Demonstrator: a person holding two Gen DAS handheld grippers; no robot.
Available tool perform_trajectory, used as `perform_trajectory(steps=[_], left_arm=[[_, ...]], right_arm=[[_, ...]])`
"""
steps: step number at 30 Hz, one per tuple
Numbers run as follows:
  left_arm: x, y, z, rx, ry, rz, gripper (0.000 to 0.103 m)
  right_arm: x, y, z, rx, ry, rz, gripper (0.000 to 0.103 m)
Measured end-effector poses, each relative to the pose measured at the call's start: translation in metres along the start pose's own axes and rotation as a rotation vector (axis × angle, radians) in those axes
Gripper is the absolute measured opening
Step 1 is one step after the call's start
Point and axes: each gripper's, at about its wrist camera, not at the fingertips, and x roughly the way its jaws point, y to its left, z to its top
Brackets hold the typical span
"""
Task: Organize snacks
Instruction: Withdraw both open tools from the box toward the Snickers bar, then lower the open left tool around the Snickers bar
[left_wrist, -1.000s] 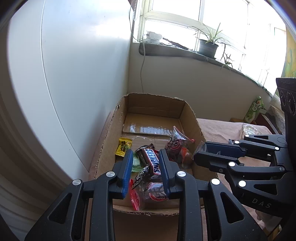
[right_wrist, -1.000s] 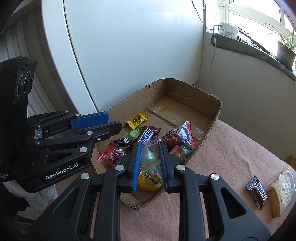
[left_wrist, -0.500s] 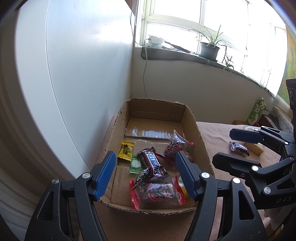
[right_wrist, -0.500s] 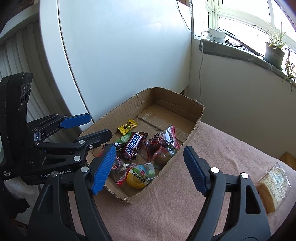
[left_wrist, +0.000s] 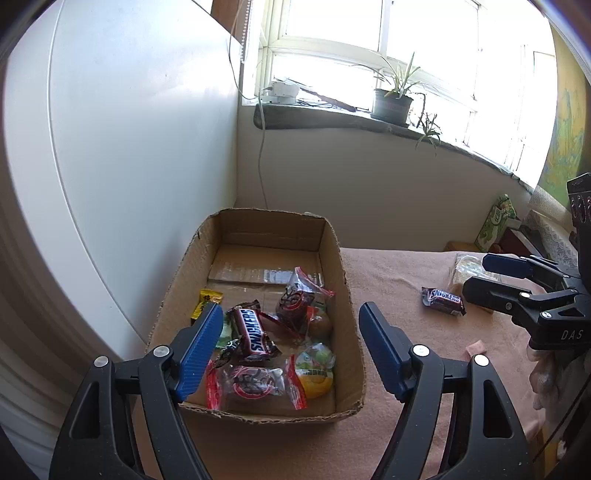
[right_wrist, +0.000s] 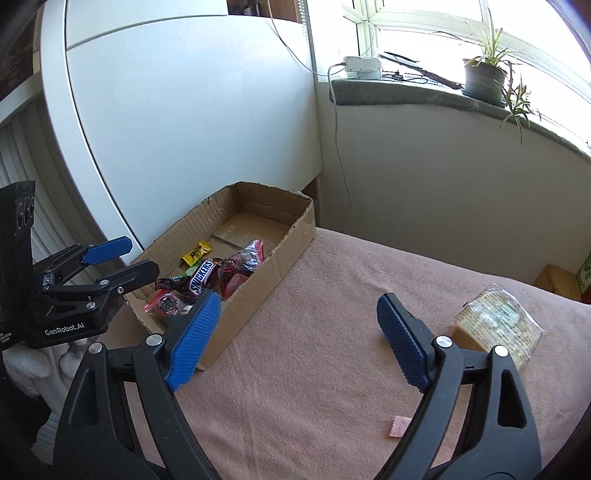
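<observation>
Left gripper and right gripper are spread wide, both empty. Snacks fill the cardboard box. Only the left view shows the loose Snickers bar on the worktop.

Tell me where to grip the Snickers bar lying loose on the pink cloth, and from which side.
Grip the Snickers bar across its narrow width at mid-length, coming straight down from above. It lies flat on the cloth with open space along both long edges; the crimped ends are thin and floppy. The open right gripper is nearest.
</observation>
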Motion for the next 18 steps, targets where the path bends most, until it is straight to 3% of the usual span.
perform_trajectory(steps=[3,7,18], left_arm=[[-0.001,-0.012,0.000,0.001,-0.002,-0.025,0.076],[0.000,-0.032,-0.001,0.020,0.002,-0.052,0.076],[0.011,-0.077,-0.004,0.058,0.030,-0.124,0.076]], right_arm=[[-0.015,-0.024,-0.004,0.042,-0.008,-0.026,0.090],[-0.036,-0.059,-0.011,0.099,-0.029,-0.075,0.100],[-0.074,-0.133,-0.033,0.227,-0.055,-0.153,0.100]])
